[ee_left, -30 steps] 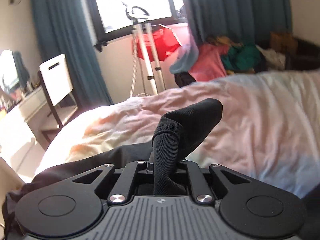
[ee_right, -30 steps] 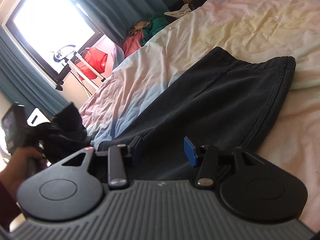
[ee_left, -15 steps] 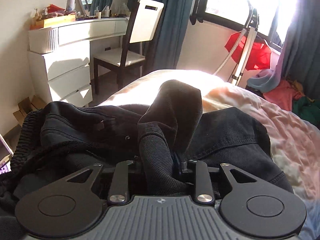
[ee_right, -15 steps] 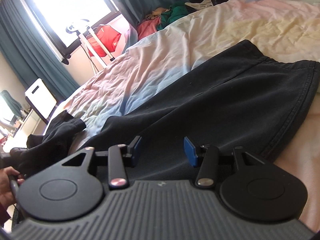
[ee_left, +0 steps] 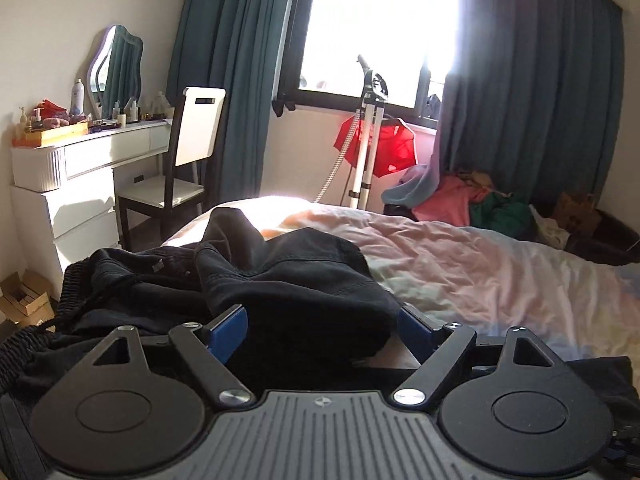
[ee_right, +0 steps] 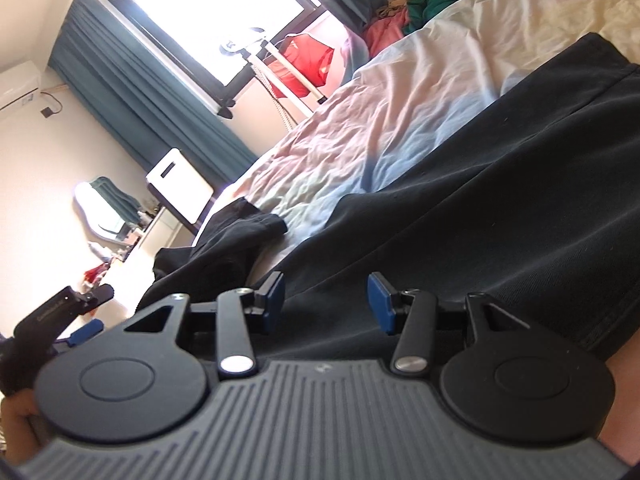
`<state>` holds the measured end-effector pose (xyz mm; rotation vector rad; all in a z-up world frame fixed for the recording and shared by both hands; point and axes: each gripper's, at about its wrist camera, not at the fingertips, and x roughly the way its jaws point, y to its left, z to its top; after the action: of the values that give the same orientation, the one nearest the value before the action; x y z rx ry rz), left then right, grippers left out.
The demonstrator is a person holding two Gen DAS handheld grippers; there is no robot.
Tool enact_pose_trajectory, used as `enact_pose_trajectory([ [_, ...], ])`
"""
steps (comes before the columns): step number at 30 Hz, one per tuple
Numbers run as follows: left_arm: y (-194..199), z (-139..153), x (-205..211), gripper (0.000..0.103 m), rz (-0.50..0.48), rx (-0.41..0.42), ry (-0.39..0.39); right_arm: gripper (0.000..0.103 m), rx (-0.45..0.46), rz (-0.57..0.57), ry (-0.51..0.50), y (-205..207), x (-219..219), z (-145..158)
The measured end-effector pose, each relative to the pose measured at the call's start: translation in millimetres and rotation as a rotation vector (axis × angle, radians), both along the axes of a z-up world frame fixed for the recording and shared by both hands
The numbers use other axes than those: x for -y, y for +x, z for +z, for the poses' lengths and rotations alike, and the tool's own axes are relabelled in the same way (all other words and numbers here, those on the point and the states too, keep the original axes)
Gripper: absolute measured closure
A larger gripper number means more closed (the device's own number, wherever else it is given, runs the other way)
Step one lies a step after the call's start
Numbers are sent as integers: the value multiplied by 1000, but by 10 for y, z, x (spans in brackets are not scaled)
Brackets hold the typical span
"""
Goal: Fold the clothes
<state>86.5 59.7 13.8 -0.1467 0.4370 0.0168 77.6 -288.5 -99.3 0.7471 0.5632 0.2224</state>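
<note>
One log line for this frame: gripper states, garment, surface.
left gripper: open, over bunched fabric | right gripper: open, nothing held | black garment: spread on bed, one end folded over

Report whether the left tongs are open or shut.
Open. The left tongs show blue pads spread wide, with the black trousers lying loose between them, not pinched.

My left gripper point(ee_left: 320, 330) has its fingers spread wide; my right gripper point(ee_right: 326, 300) is parted too, both holding nothing.
</note>
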Motion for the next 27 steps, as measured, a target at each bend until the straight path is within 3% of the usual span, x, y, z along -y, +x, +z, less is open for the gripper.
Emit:
enact_pose_trajectory([
  [5,-194,-107,54,19,-70,49,-73,53,-65,84,125,144,-142,-24],
  [10,-153,-213,-163,17,22,140,-27,53,-131,158,319,857,-566,-74],
  [13,-96,-308,-373,16,61,141,-70,53,-155,177,423,1411,-919,-154],
  [18,89,-524,-624,16,47,83,-154,53,-240,39,435,2150,-1392,-368],
  [23,243,-699,-746,16,29,42,-234,54,-245,-42,465,2582,-1569,-543],
  [24,271,-725,-740,16,26,34,-237,57,-230,-57,434,2627,-1585,-498],
  [25,288,-747,-735,16,24,27,-238,78,-214,-73,404,2672,-1601,-454],
  [26,293,-760,-724,16,23,22,-240,91,-197,-89,372,2711,-1613,-402],
  [27,288,-762,-710,16,21,21,-238,96,-170,-112,332,2712,-1596,-297],
])
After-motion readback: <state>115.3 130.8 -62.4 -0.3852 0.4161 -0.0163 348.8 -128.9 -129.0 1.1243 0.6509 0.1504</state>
